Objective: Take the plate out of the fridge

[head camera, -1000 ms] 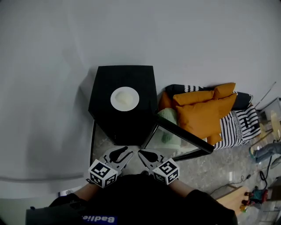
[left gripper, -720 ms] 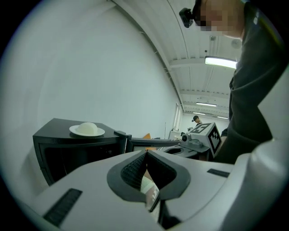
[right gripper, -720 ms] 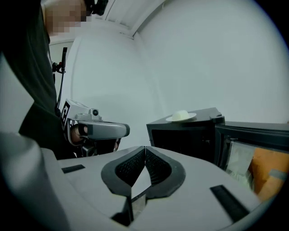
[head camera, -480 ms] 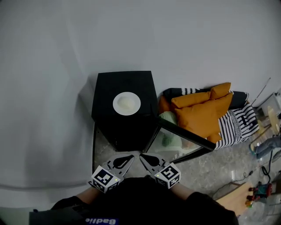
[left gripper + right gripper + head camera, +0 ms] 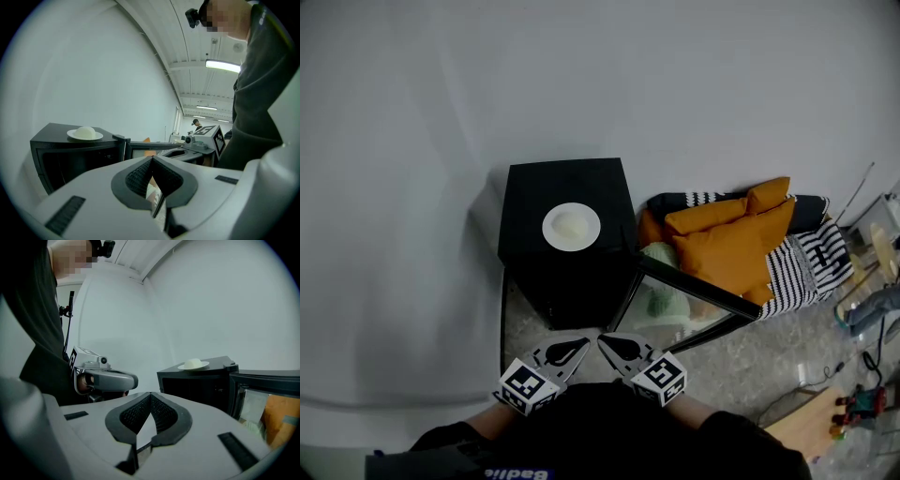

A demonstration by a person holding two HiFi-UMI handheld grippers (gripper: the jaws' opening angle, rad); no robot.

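Note:
A white plate (image 5: 571, 226) with a pale round lump on it rests on top of the small black fridge (image 5: 534, 183). It also shows in the left gripper view as the plate (image 5: 85, 134) and in the right gripper view as the plate (image 5: 193, 364). The fridge's glass door (image 5: 694, 291) stands swung open to the right. My left gripper (image 5: 579, 343) and right gripper (image 5: 604, 339) hang close to my body in front of the fridge, tips nearly meeting. Both are shut with nothing held: left gripper (image 5: 152, 158), right gripper (image 5: 150, 395).
Orange cushions (image 5: 731, 239) and a black-and-white striped cloth (image 5: 806, 262) are piled to the right of the fridge. Something pale green (image 5: 661, 281) shows behind the door glass. A grey wall stands behind the fridge, and small items lie on the floor at far right.
Both grippers have drawn back a little toward my body, lower in the head view. The fridge and plate sit slightly lower in the picture. The plate stays on the fridge top.

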